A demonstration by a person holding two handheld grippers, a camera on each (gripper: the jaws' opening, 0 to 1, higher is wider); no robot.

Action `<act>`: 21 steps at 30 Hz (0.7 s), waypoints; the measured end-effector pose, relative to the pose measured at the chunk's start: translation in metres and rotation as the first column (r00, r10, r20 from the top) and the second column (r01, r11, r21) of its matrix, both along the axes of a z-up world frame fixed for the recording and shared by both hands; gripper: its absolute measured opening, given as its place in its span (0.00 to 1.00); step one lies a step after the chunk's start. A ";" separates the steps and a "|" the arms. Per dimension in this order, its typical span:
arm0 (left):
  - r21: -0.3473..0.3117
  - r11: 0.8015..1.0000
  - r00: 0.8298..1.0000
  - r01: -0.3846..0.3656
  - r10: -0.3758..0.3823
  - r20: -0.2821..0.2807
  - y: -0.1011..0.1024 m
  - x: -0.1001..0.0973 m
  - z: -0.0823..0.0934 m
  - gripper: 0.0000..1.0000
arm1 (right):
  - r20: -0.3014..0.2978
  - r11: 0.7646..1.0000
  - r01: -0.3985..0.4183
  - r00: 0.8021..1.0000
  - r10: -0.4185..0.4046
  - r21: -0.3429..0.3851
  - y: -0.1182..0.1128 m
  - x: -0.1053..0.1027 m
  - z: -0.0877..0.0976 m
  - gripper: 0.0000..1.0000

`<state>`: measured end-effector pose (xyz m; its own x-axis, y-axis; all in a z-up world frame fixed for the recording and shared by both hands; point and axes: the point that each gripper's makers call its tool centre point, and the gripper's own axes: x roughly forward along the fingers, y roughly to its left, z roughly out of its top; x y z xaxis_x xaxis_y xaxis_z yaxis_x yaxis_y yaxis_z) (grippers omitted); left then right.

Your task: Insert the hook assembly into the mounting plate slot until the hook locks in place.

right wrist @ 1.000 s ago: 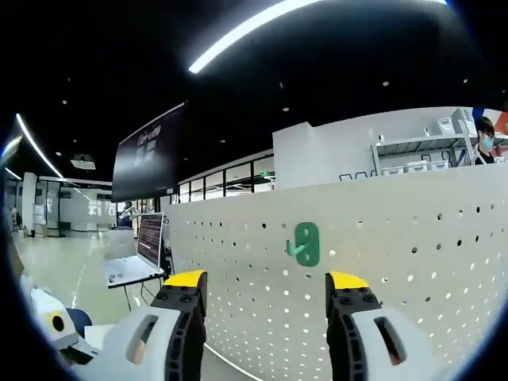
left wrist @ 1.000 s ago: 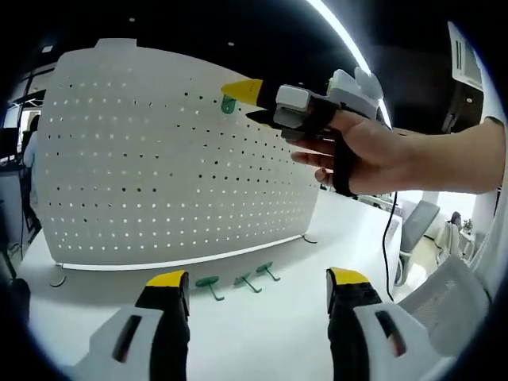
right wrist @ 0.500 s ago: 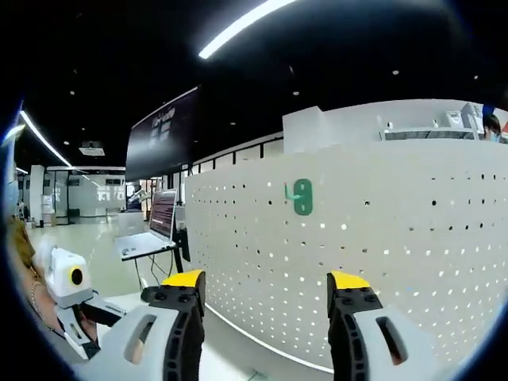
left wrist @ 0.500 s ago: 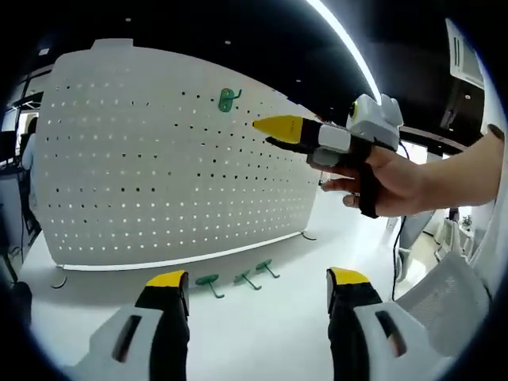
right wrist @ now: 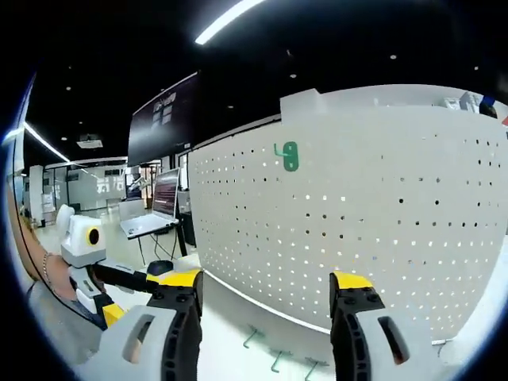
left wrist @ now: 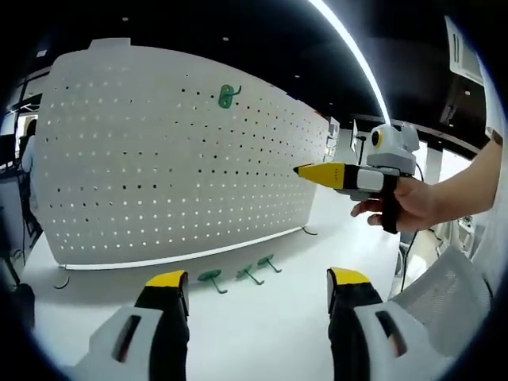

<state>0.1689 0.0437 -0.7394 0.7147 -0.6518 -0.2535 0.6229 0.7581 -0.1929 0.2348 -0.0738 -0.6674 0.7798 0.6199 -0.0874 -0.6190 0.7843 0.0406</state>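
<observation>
A green hook sits in the upper part of the white perforated mounting plate, with nothing holding it. The right gripper view shows the same hook high on the plate. Three more green hooks lie on the table at the plate's foot, also seen as hooks from the right. My left gripper stands open and empty above the table. My right gripper is open and empty too. From the left it appears as the right gripper, held by a hand, well clear of the plate.
The white table carries the plate on small feet. A hand and forearm reach in from the right. A laptop and a dark screen stand behind the plate's left end. Office chairs are at the right.
My right gripper has drawn back from the plate, moving right and lower in the left gripper view. The green hook stays on the plate. The left gripper has hardly moved.
</observation>
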 end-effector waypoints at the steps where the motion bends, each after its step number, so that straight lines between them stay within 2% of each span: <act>1: 0.001 1.000 1.000 0.003 -0.003 0.000 0.000 0.000 0.000 0.73 | -0.010 1.000 0.004 1.000 -0.004 -0.006 -0.003 -0.002 -0.004 0.62; 10: 0.022 0.999 1.000 0.025 -0.025 -0.006 -0.003 -0.001 -0.003 0.73 | -0.054 1.000 0.017 0.998 -0.018 -0.019 -0.023 -0.020 -0.024 0.63; 21: 0.043 0.998 0.999 0.049 -0.048 -0.019 -0.006 -0.006 -0.008 0.73 | -0.092 0.999 0.034 0.995 -0.036 -0.026 -0.043 -0.033 -0.037 0.63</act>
